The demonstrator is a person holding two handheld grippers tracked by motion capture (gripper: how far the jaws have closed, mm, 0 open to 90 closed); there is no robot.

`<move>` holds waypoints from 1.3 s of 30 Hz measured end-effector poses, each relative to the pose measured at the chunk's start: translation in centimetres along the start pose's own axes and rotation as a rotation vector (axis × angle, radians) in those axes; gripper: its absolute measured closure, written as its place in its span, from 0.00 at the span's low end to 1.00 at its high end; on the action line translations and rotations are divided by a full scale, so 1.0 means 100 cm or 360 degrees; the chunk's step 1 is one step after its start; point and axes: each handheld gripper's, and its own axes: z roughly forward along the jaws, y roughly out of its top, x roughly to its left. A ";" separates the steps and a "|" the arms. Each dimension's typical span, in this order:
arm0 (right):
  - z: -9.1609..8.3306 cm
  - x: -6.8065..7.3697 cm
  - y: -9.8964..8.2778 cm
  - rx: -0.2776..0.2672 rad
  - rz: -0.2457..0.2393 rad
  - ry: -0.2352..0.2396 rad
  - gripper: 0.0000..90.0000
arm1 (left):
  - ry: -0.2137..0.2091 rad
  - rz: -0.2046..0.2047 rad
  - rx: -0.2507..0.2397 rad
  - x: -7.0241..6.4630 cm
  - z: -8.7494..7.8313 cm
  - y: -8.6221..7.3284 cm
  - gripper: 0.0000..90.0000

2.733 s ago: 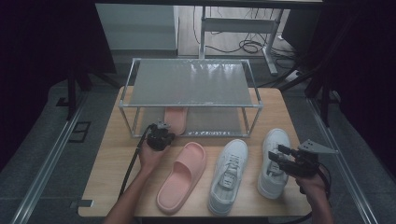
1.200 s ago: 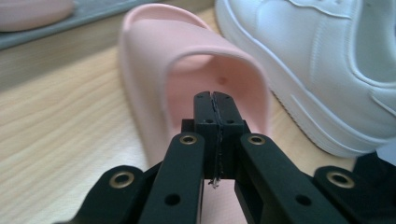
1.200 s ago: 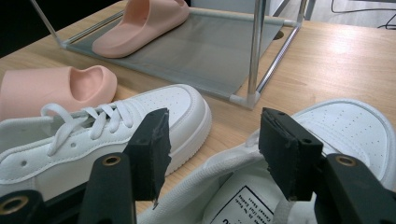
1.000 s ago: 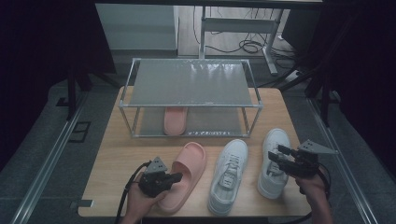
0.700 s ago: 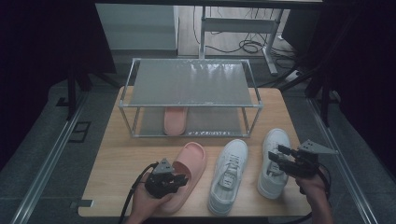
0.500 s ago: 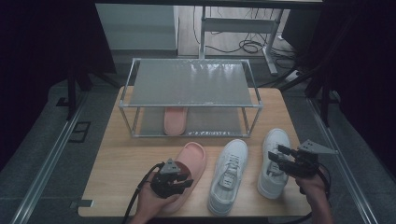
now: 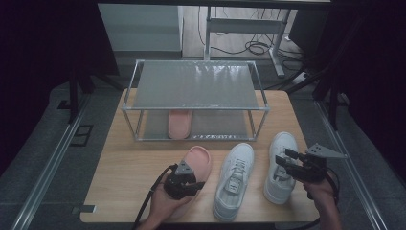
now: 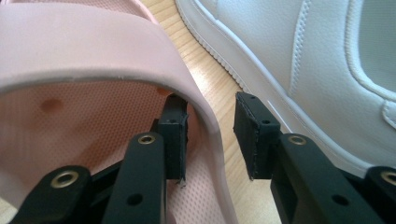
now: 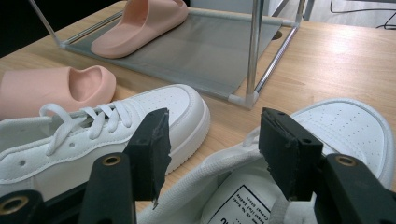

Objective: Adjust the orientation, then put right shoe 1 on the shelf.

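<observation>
High view: pink slide sandal [image 7: 197, 162] lying on the wooden table [image 7: 125, 158] in front of the two-tier shoe rack [image 7: 194, 99], long axis running from the near edge toward the rack and leaning a little to the right, toe end away from the person, heel end under the left gripper [image 7: 187, 181]. Matching pink slide [image 7: 179, 124] on the rack's lower shelf, toe pointing away too. Two white sneakers, left sneaker [image 7: 234, 178] and right sneaker [image 7: 279, 165], parallel to the right, toes toward the rack; right gripper [image 7: 283, 163] held above the right one. Left gripper view: jaws half spread, just opened, straddling the sandal's side wall at the strap, one pad inside on the footbed, the other outside above bare table; not yet pressing. Right gripper view: jaws wide apart, nothing between the pads, hovering over the right sneaker's collar, toe pointing away.
</observation>
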 end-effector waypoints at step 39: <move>-0.001 -0.001 0.002 -0.0012 -0.0003 0.0002 0.48 | 0.0052 -0.0094 -0.0100 -0.001 -0.006 -0.003 0.92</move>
